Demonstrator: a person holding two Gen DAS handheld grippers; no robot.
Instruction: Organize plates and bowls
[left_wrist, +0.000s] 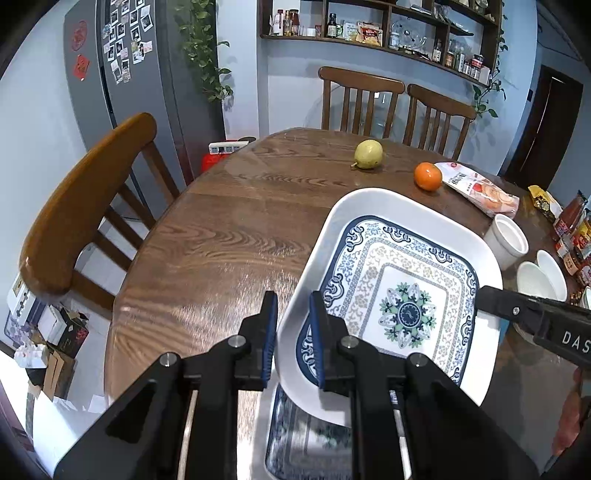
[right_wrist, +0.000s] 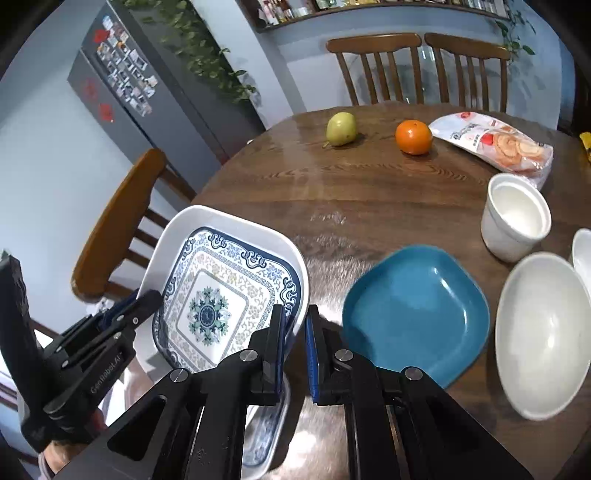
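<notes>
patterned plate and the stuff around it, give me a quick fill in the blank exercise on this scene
The left gripper and right gripper both clamp the rim of the ____ plate.
Another patterned plate lies ____ it.
The fruit beside the orange is a ____.

Missing words: patterned; beneath; pear

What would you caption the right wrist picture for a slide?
Both grippers, left gripper and right gripper, hold a patterned plate tilted beside a blue plate.

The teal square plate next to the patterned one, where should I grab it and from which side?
Grip the teal square plate by its raised rim at the near-left corner, approaching low from the near side. It lies flat, so only the upturned edge offers a pinch, and the white bowl crowds its right side.
</notes>
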